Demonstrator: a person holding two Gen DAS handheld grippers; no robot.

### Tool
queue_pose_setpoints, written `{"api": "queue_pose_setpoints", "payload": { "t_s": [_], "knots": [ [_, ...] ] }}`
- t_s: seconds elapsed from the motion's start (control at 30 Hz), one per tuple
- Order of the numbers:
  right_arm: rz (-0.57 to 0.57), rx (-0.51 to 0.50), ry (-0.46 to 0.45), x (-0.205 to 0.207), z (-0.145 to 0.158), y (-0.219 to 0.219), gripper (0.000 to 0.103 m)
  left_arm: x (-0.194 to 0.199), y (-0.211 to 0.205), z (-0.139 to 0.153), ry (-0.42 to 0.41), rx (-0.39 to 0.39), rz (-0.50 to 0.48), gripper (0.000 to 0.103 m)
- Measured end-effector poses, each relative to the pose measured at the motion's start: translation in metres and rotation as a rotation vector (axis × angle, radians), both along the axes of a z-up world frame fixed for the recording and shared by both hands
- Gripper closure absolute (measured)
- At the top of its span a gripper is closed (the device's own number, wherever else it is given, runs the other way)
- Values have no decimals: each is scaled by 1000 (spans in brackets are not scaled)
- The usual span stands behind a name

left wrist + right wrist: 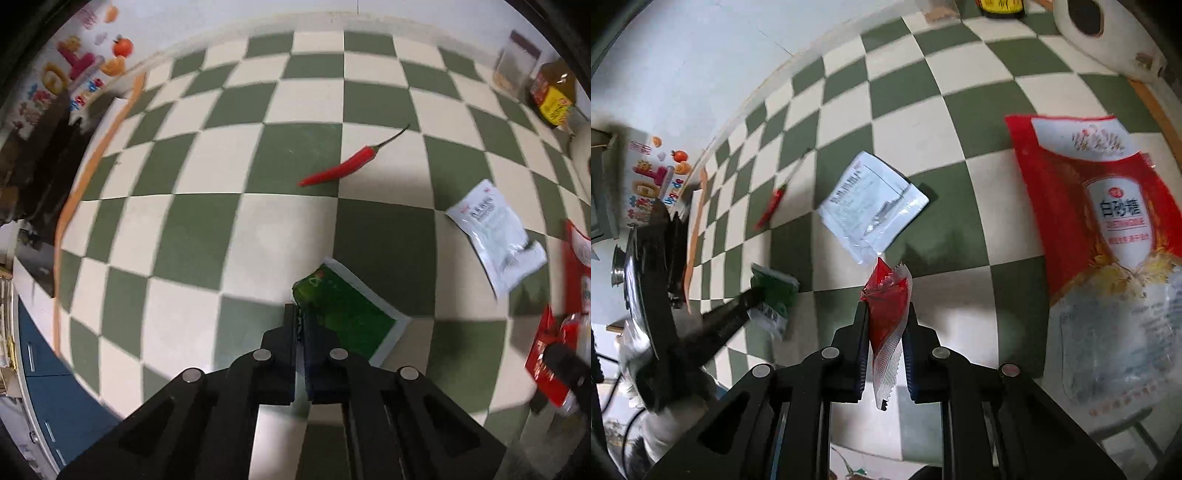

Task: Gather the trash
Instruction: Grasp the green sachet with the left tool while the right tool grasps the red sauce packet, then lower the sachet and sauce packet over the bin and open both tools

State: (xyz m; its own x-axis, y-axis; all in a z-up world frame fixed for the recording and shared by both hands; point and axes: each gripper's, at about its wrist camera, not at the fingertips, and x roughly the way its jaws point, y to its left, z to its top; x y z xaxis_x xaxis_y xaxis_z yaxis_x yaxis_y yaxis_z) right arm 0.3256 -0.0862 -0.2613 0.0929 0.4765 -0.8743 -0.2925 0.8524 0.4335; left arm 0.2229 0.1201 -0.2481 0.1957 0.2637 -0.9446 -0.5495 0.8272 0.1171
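My left gripper (300, 314) is shut on the edge of a green sachet (347, 314) just above the green and cream checkered table; it also shows in the right wrist view (774, 295), held by the left gripper (753, 295). My right gripper (886, 314) is shut on a small red sachet (888, 306), also at the right edge of the left wrist view (546, 354). A white sachet (496, 232) (873, 206) lies flat on the table beyond both grippers. A large red and clear sugar bag (1108, 240) lies to the right.
A red chili pepper (341, 166) (774, 203) lies farther back. A jar (517, 62), a yellow-labelled bottle (552, 92) and a white paper roll (1100, 33) stand at the back right. A wall with colourful stickers (81, 62) rises on the left.
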Motion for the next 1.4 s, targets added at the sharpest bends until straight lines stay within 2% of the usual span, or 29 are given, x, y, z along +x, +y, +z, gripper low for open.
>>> {"api": "queue_pose_setpoints", "payload": {
  "t_s": [0.1,0.17,0.23,0.27,0.3,0.37,0.43,0.6,0.73,0.9,0.97,1.1,1.23,1.4],
  "knots": [
    [8,20,-56,-25,25,-7,86,-33,-21,36,-67,75,-23,103],
    [13,24,-98,-51,42,-13,86,-62,-36,60,-119,99,-37,103],
    [16,31,-124,-77,54,-19,86,-91,-49,79,-162,133,-56,103],
    [21,25,-142,-96,60,-22,86,-102,-42,78,-180,137,-63,103],
    [25,15,-160,-114,64,-25,86,-127,-52,89,-209,147,-74,103],
    [28,-1,-180,-146,67,-32,86,-148,-49,90,-227,162,-91,103],
    [25,-9,-173,-179,65,-43,86,-186,-65,93,-245,158,-103,103],
    [24,-48,-149,-262,40,-69,86,-233,-81,65,-231,77,-123,103],
    [6,-101,-50,-304,-9,-90,86,-258,-96,21,-140,9,-153,102],
    [20,-158,46,-329,-74,-102,86,-270,-104,-46,-27,-66,-128,103],
    [38,-190,76,-330,-111,-103,86,-268,-105,-81,17,-85,-112,102],
    [65,-233,144,-325,-194,-101,86,-257,-106,-169,108,-138,-74,102],
    [104,-266,189,-318,-292,-96,86,-250,-106,-278,188,-217,-29,102],
    [130,-290,230,-314,-397,-92,86,-250,-107,-380,244,-274,0,102]
  ]
}}
